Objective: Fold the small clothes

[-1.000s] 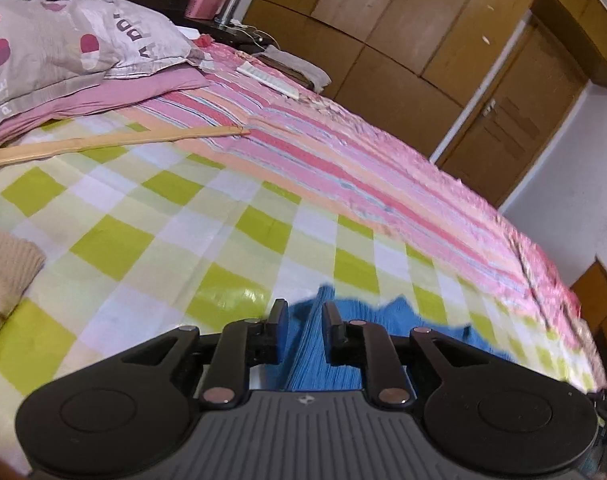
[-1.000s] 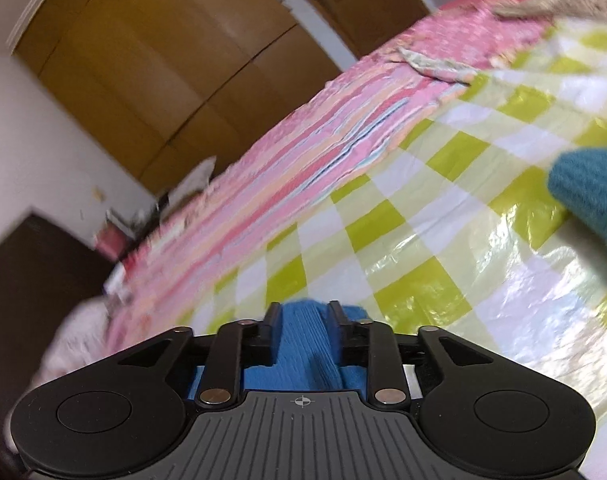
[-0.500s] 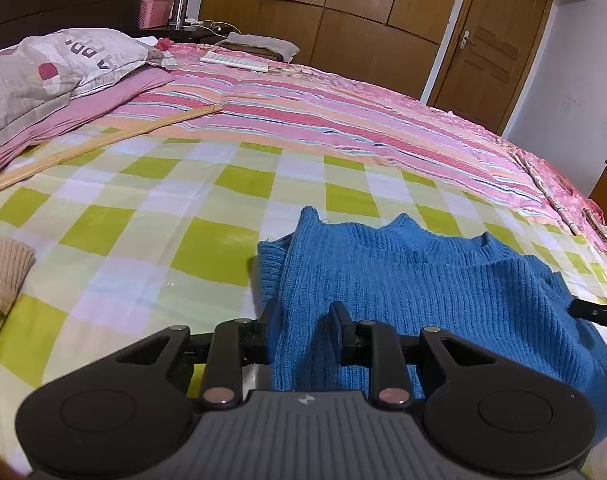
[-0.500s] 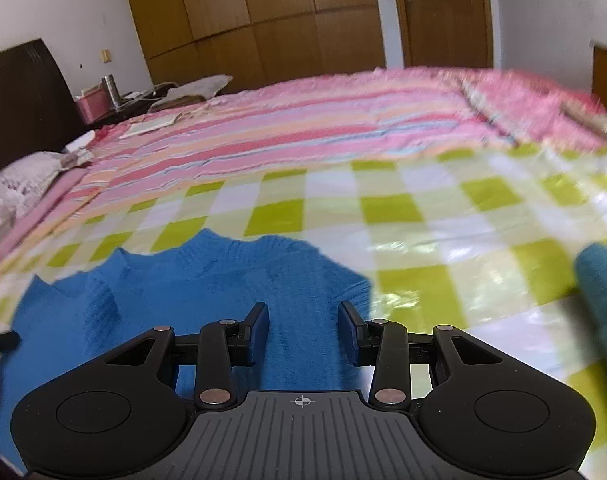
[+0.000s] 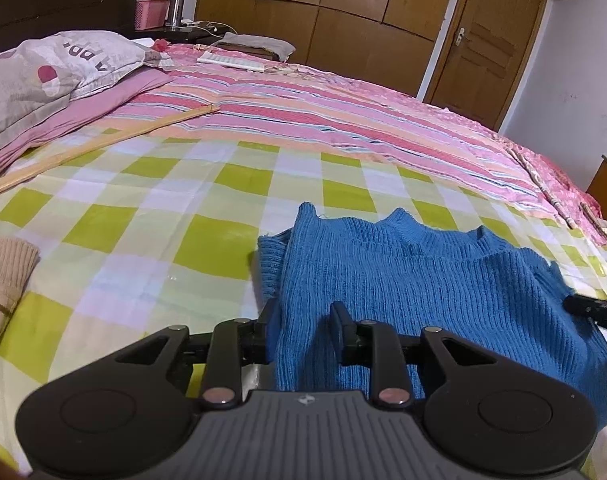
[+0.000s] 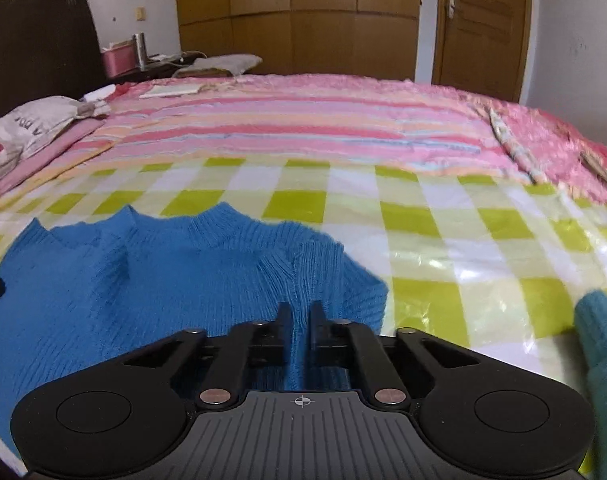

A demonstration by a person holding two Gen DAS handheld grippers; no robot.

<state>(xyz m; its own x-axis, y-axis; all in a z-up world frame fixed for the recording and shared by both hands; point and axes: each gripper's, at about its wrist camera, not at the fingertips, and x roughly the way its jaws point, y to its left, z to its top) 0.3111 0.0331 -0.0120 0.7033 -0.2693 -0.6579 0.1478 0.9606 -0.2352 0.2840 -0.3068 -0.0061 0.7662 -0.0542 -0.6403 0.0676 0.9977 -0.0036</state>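
A blue ribbed knit sweater [image 5: 423, 280] lies spread on the green-and-white checked sheet [image 5: 143, 216]; it also shows in the right wrist view [image 6: 143, 280]. My left gripper [image 5: 305, 320] stands with its jaws apart over the sweater's left edge, knit lying between the fingers. My right gripper [image 6: 301, 320] has its jaws close together, pinching a bunched ridge of the sweater near its right edge. The right gripper's tip [image 5: 595, 310] shows at the far right of the left wrist view.
A beige knit garment [image 5: 3, 280] lies at the left. A teal knit garment [image 6: 601, 360] lies at the right. A wooden stick [image 5: 103, 144], pillows [image 5: 43, 76] and a pink striped quilt [image 5: 343, 120] lie farther back. Wardrobe and door stand behind the bed.
The sweater came down and was spread flat on the sheet. My left jaws have opened wider. My right jaws opened half a second ago and have now closed on a fold of knit.
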